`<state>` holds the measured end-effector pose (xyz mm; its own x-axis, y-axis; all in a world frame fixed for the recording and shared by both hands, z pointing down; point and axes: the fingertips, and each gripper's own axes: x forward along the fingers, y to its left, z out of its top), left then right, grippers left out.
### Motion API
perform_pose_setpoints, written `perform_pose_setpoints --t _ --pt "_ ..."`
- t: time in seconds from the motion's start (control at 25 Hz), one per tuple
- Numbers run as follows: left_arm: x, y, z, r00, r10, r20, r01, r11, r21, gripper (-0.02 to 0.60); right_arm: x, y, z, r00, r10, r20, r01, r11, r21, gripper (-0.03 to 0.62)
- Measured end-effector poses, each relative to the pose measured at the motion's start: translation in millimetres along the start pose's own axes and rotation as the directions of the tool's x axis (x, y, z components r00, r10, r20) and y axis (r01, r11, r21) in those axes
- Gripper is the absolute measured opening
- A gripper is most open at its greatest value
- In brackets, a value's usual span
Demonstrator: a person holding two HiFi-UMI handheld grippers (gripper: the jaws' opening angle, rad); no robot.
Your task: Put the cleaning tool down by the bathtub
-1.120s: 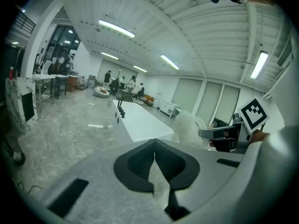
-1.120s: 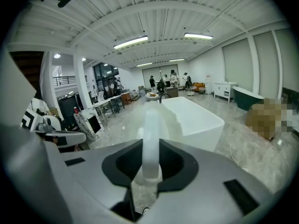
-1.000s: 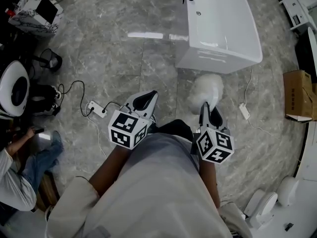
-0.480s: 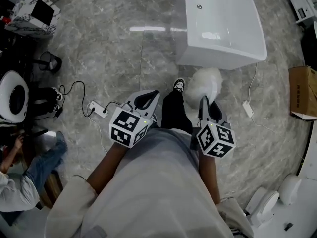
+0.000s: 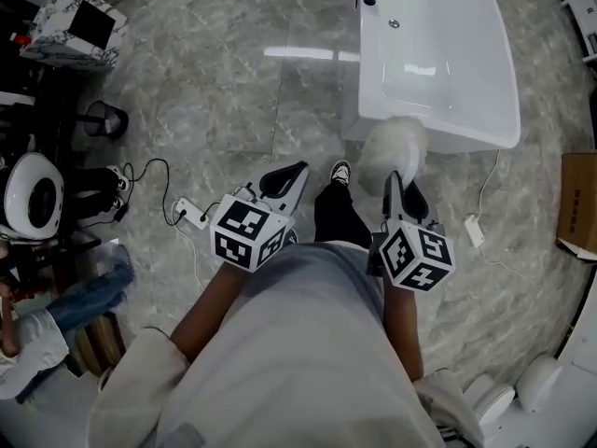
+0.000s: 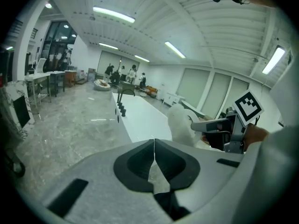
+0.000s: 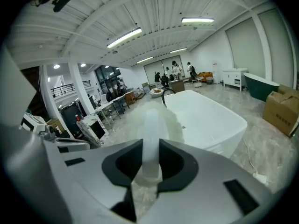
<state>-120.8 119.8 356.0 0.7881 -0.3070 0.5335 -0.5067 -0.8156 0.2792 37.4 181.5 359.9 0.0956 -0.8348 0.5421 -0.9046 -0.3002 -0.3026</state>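
Observation:
The cleaning tool [image 5: 393, 154] is a fluffy white duster on a pale handle [image 7: 150, 146]. My right gripper [image 5: 395, 192] is shut on that handle, and the fluffy head juts forward over the near end of the white bathtub [image 5: 440, 54]. In the right gripper view the bathtub [image 7: 205, 120] lies just ahead and to the right. My left gripper [image 5: 291, 175] hovers over the marble floor left of the tub, jaws shut with nothing between them. The left gripper view shows the duster [image 6: 181, 123] and the right gripper [image 6: 223, 129] at its right.
A power strip with cable [image 5: 189, 213] lies on the floor at the left. Further left are a small bin [image 5: 103, 118], a round white machine [image 5: 30, 194] and a seated person's legs [image 5: 89, 292]. A cardboard box [image 5: 578, 203] stands at the right; a charger and cord [image 5: 476, 230] lie by the tub.
Both grippers have moved forward with the walking person, so the bathtub is nearer. The duster head now overlaps the tub's near end; a foot has stepped ahead between the grippers.

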Motion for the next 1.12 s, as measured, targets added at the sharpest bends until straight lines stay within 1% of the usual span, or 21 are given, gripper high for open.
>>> perform_pose_setpoints --t 0.16,0.36,0.56,0.76,0.92,1.12 --pt "25.7 9.9 27.0 0.999 0.031 0.012 -0.031 0.999 -0.019 0.009 28.7 -12.6 26.9 0.999 0.033 -0.009 -0.033 0.999 -0.01 0.077" --pt "54.2 26.0 69.8 0.99 0.102 0.096 -0.097 0.994 -0.059 0.009 62.5 -32.6 58.2 0.998 0.067 -0.013 -0.067 0.998 -0.01 0.077" --pt "76.4 38.5 100.7 0.981 0.142 0.13 -0.135 0.989 -0.062 0.009 89.0 -46.1 84.0 0.996 0.093 -0.008 -0.093 0.995 -0.018 0.077" --pt "99.0 44.8 120.3 0.972 0.18 0.152 -0.171 0.983 -0.069 0.009 114.0 -60.6 104.3 0.992 0.124 -0.009 -0.124 0.992 -0.022 0.077" --pt "109.8 48.5 130.5 0.965 0.204 0.167 -0.193 0.978 -0.081 0.009 127.5 -68.1 112.7 0.989 0.147 -0.014 -0.147 0.989 -0.029 0.077" --pt "115.6 45.7 132.5 0.966 0.205 0.157 -0.194 0.978 -0.079 0.011 131.9 -66.9 119.1 0.984 0.176 -0.019 -0.176 0.983 -0.051 0.077"
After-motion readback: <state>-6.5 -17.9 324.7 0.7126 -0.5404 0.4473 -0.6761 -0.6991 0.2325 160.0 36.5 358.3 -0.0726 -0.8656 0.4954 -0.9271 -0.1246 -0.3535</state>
